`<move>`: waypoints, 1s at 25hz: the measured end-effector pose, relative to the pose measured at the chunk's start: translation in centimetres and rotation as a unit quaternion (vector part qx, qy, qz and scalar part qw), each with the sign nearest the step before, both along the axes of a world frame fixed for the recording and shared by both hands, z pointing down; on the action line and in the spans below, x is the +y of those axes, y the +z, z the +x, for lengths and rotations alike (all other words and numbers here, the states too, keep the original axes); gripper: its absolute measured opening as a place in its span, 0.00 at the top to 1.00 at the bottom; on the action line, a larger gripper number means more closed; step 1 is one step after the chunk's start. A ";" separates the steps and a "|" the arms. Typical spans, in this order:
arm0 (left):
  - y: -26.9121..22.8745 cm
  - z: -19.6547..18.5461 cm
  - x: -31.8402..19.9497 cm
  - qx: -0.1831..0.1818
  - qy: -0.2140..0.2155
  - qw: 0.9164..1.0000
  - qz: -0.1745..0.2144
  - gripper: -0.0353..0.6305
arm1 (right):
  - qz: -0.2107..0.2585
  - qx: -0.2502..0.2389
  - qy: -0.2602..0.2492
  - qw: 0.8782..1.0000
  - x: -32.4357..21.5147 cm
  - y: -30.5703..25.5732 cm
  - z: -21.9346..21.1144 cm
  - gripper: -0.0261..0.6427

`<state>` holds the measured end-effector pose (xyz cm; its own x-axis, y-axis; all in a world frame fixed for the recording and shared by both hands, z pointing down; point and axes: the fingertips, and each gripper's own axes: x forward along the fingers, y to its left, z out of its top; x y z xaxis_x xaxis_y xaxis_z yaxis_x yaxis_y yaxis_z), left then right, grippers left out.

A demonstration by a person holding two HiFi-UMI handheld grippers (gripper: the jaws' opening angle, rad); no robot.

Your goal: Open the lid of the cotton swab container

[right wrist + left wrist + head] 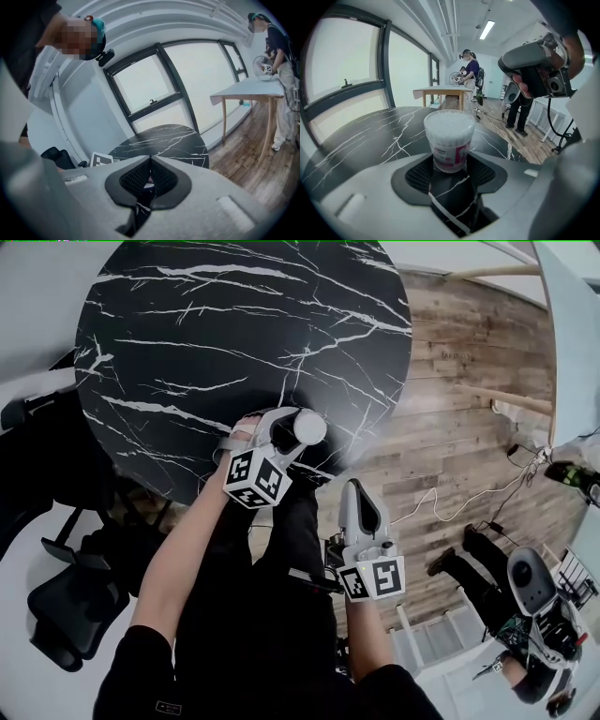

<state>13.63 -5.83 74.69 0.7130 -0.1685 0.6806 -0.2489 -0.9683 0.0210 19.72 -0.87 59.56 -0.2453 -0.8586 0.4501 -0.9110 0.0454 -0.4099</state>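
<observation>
The cotton swab container is a clear round tub full of white swabs with a pink label. It stands upright near the front edge of the black marble table. Its lid looks to be on. My left gripper has its pads against the tub's lower part on both sides and is shut on it. In the head view the tub's white top shows at the tip of the left gripper. My right gripper is shut and empty, held off the table over the floor, to the right of the tub.
A black chair stands left of the table. A white cable runs over the wooden floor. Another person stands at the lower right. A light wooden table and a person beside it are farther back.
</observation>
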 end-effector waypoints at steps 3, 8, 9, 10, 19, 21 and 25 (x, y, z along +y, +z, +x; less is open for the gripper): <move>-0.5 -0.1 0.4 -0.001 -0.006 1.000 -0.007 0.60 | 0.001 0.001 0.000 1.000 0.1 -0.2 0.0 0.97; -2.5 -0.1 1.2 0.027 -0.011 0.999 -0.015 0.60 | 0.009 0.008 -0.002 1.000 0.4 -0.8 -0.4 0.97; -2.8 -0.2 1.4 0.030 -0.012 0.999 -0.014 0.60 | 0.009 0.009 -0.002 1.000 0.5 -0.9 -0.5 0.97; -3.2 -0.3 1.5 0.031 -0.012 0.999 -0.012 0.60 | 0.010 0.009 -0.003 1.000 0.5 -1.0 -0.6 0.97; -7.0 -2.4 3.5 0.030 -0.041 0.998 -0.027 0.60 | 0.026 0.014 -0.007 1.000 1.4 -3.1 -1.6 0.97; -8.2 -3.1 4.2 0.031 -0.047 0.998 -0.034 0.60 | 0.030 0.015 -0.008 0.999 1.6 -3.8 -1.9 0.97; -10.5 -4.1 5.8 0.041 -0.059 0.996 -0.054 0.60 | 0.042 0.016 -0.012 0.999 2.2 -5.5 -2.7 0.97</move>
